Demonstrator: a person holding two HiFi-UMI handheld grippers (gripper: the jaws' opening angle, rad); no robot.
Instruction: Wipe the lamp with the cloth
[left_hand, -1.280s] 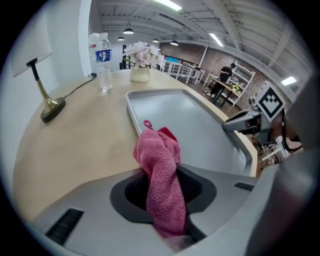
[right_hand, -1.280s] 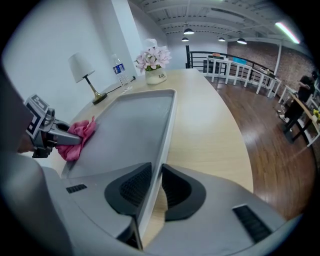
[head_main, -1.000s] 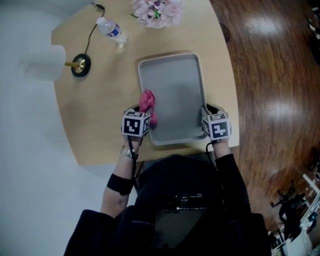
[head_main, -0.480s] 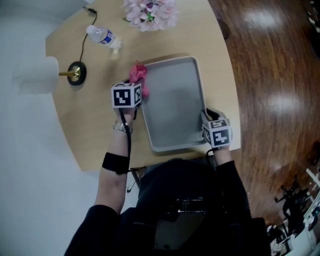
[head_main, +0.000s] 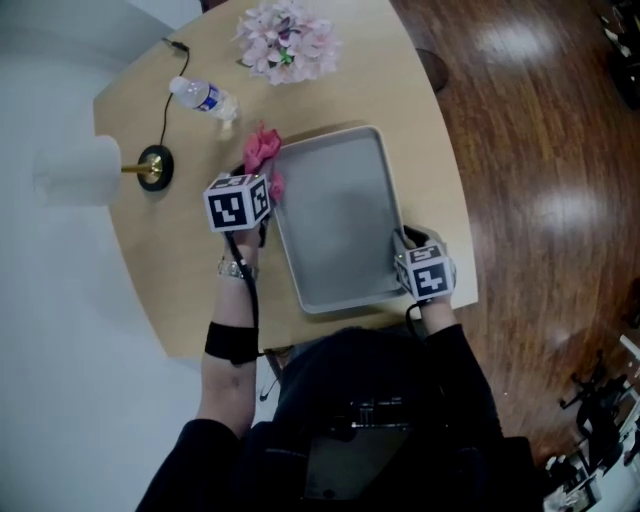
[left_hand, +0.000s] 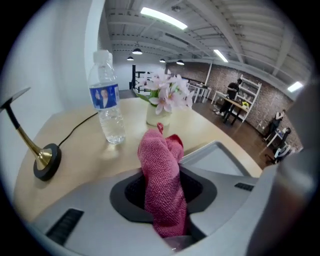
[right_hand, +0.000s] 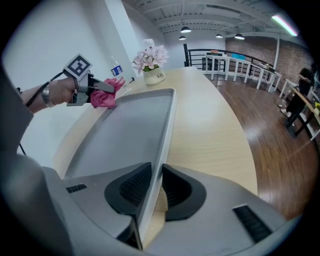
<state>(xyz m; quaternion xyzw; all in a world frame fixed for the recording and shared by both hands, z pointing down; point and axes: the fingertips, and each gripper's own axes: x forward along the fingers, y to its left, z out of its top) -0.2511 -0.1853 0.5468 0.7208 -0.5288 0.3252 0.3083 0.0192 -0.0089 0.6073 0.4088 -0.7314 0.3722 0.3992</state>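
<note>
A pink cloth (left_hand: 162, 185) stands pinched between the jaws of my left gripper (head_main: 252, 172), which is shut on it above the table by the tray's far left corner; the cloth (head_main: 262, 152) sticks out ahead of it. The lamp has a white shade (head_main: 78, 171), a brass stem and a round black base (head_main: 155, 166); it stands at the table's left edge, and its base (left_hand: 47, 161) lies left of the cloth. My right gripper (head_main: 408, 243) is shut on the near right rim of the grey tray (right_hand: 162, 145).
A water bottle (head_main: 203, 98) lies between lamp and flowers, upright in the left gripper view (left_hand: 108, 104). A pot of pink flowers (head_main: 286, 43) stands at the far edge. The lamp's black cord (head_main: 176, 75) runs to the back. The grey tray (head_main: 340, 215) fills the middle.
My left gripper has lifted the pink cloth off the tray's near left rim and carried it away from me and leftward, toward the lamp and bottle. The right gripper has stayed on the tray rim.
</note>
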